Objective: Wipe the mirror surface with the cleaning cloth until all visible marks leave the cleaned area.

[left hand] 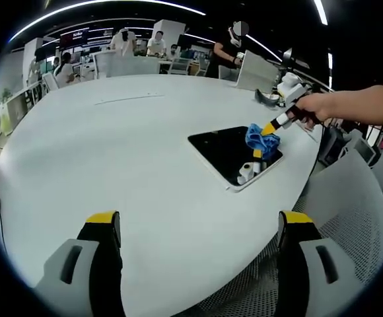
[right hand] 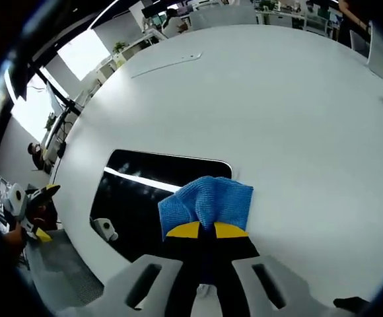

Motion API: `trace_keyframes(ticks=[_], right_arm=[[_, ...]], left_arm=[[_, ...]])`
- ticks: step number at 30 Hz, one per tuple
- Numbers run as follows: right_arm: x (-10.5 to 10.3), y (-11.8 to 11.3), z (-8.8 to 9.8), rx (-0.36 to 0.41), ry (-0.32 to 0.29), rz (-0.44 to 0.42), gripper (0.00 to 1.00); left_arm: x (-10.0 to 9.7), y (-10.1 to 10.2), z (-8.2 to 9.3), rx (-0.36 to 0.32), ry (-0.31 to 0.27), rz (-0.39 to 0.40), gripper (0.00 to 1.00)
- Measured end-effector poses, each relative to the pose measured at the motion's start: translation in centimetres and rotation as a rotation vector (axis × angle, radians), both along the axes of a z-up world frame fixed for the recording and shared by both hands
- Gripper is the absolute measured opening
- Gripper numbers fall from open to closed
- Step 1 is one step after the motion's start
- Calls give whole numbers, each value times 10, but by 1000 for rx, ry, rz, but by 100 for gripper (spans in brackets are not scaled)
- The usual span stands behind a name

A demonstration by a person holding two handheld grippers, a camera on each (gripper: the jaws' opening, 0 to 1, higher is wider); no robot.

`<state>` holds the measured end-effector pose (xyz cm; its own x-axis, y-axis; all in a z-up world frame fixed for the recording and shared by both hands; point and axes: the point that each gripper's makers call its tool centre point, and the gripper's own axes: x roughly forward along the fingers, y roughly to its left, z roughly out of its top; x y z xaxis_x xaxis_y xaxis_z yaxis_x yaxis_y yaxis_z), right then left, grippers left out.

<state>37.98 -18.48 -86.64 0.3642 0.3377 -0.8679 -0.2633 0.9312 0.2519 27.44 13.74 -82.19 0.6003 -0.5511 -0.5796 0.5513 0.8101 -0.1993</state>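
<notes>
A broad, smooth white counter point(left hand: 132, 152) curves away into a busy open office. In the left gripper view, the left gripper point(left hand: 198, 228) hovers low over the near edge with its yellow-tipped fingers point(left hand: 102, 224) wide apart and holding nothing. Farther right, near the counter's right edge, lies the mirror point(left hand: 226, 150), a flat dark rectangle with rounded corners and a thin pale rim; its glossy face reflects ceiling lights. It looks rigid, slick and breakable, best left lying flat and pressed only lightly. On it rests the cleaning cloth point(left hand: 261, 139), a bunched blue microfibre piece, soft, light and floppy, easiest gripped by a gathered fold. In the right gripper view, the right gripper point(right hand: 207, 231) has its fingers point(right hand: 183, 230) closed together, clamped on the cloth and holding it down at the mirror's edge.
</notes>
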Motion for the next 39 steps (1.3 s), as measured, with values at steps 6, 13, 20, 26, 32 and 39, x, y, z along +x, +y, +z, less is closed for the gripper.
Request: trace_keyframes(ticks=[6,13,20,26,32,39], right_arm=[[0,2,-3,-9,-14,3,0],[1,2,-2,-6,-26,-11,0],[-5,5,-2,-33,-47,-5,0],[-13,5,-1,-25,-50,-13,0],[-20,5,-1,-7,-55,-34,0],[-28,5,-1,13,-58,-56,0]], left_arm=[[0,0,0,0,-1,-1,98],[0,0,0,3,-3,-2,98],[0,1,1,2,-4,2,98],[1,1,1,-2,-5,8,98],[1,1,2,-3,-7,10,98],[1,1,1,-4,-6,11,98]])
